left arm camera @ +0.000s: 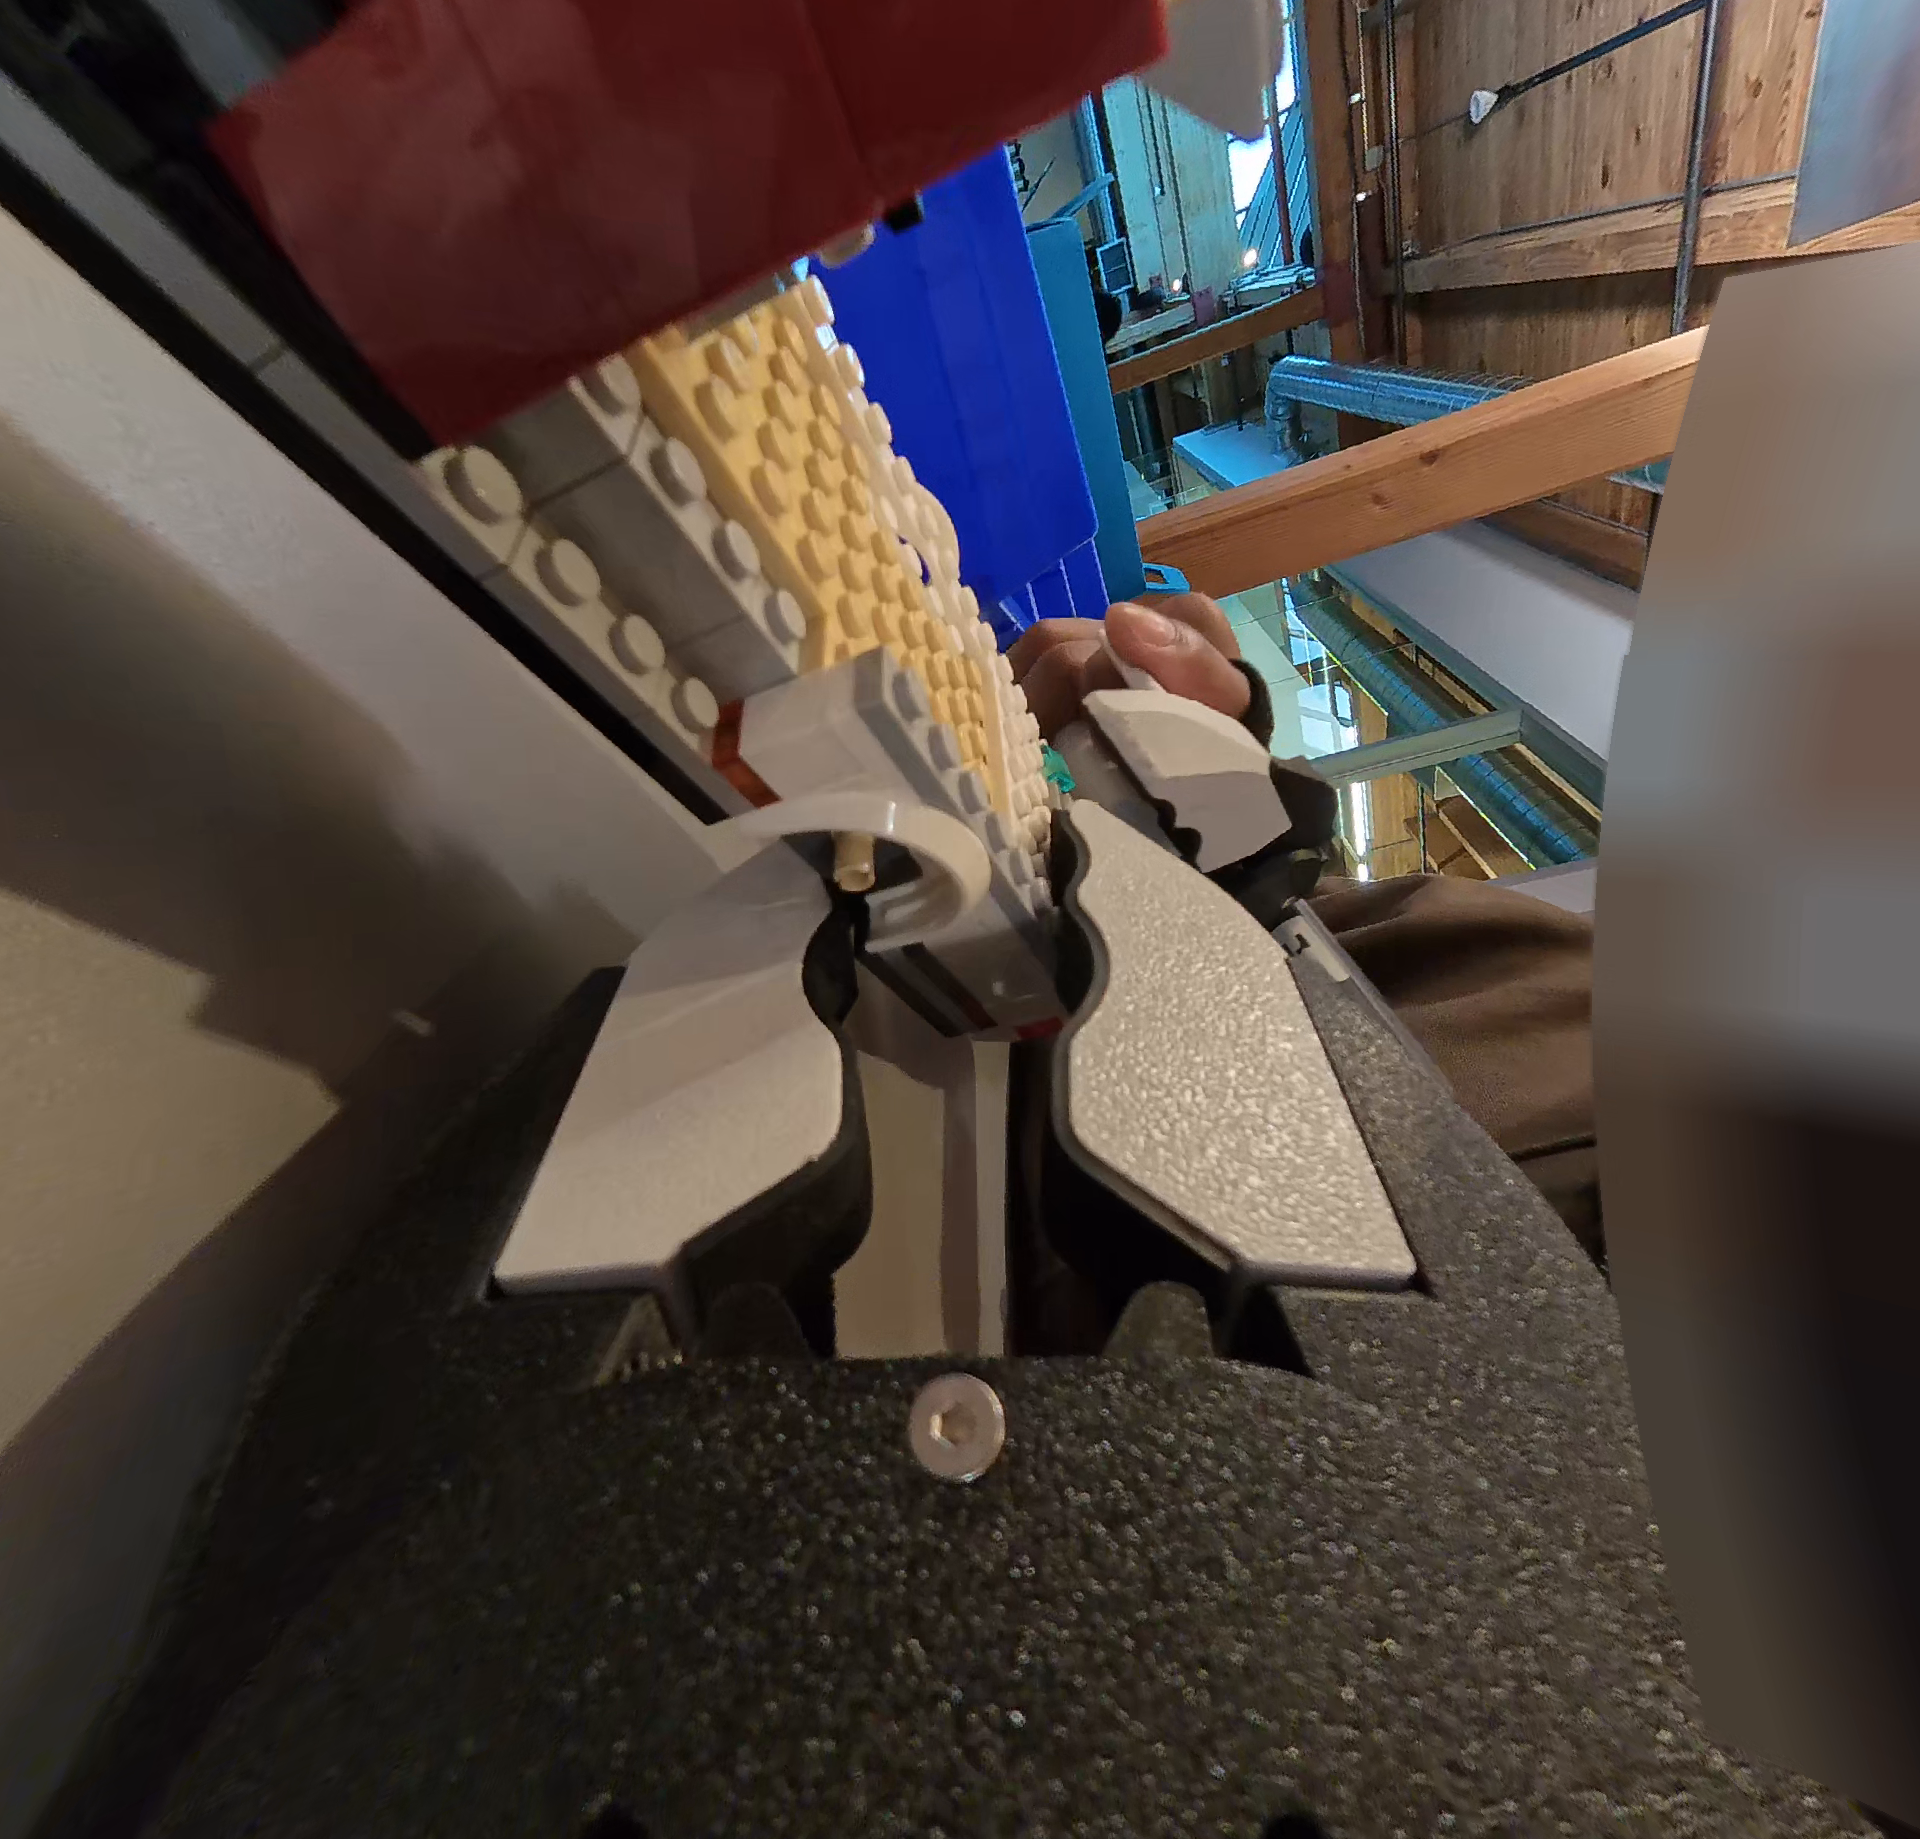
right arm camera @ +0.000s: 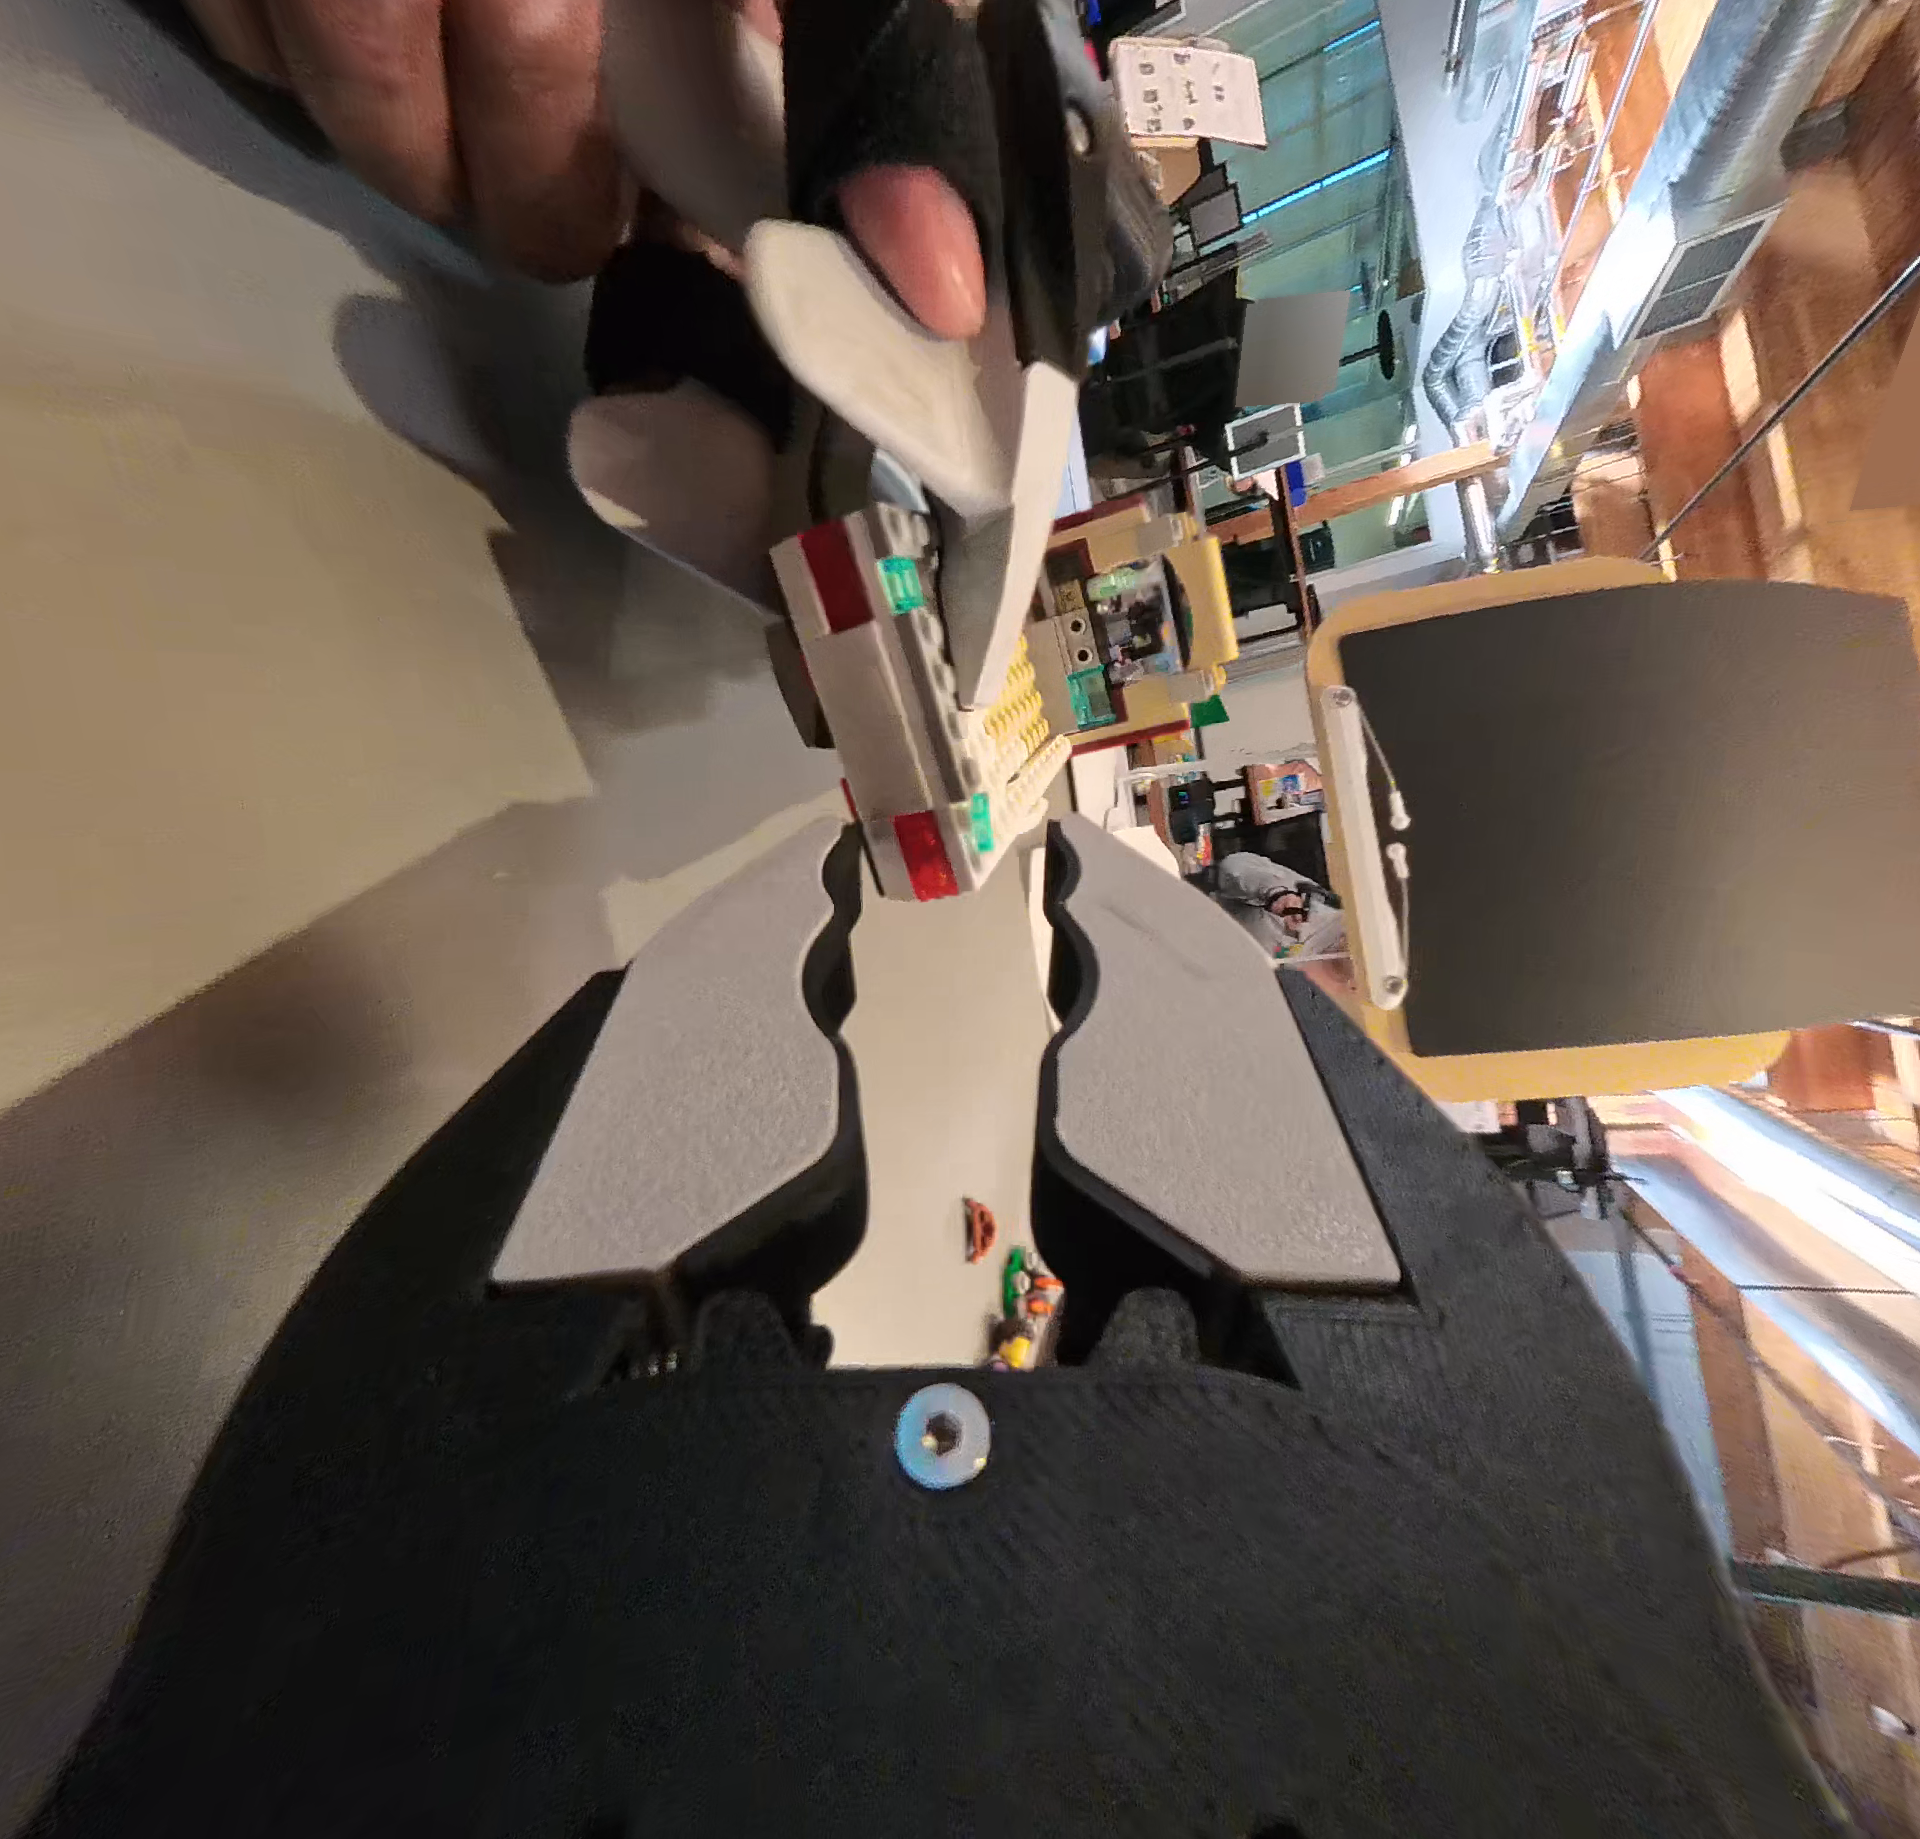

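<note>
My left gripper [left arm camera: 945,885] is shut on the edge of a toy brick model [left arm camera: 790,501] of grey, tan and white studded plates with a big red block [left arm camera: 675,127] at its far end. It holds the model tilted above the pale table [left arm camera: 208,750]. In the right wrist view, the same model [right arm camera: 883,688] hangs from the left gripper's fingers [right arm camera: 997,542], with a hand [right arm camera: 520,75] behind them. My right gripper [right arm camera: 945,854] is open. The model's corner with a red tile [right arm camera: 925,854] sits between its tips, and there is a gap at the right pad. The right gripper also shows in the left wrist view [left arm camera: 1174,761].
A blue bin [left arm camera: 966,335] and a wooden rail [left arm camera: 1434,449] lie beyond the model. A tan-framed chair with a dark seat [right arm camera: 1610,813] stands to the right. Small loose brick pieces [right arm camera: 1023,1290] lie on the table [right arm camera: 312,646]. A tan brick structure [right arm camera: 1132,626] shows behind the model. The grippers are tip to tip, or close to it.
</note>
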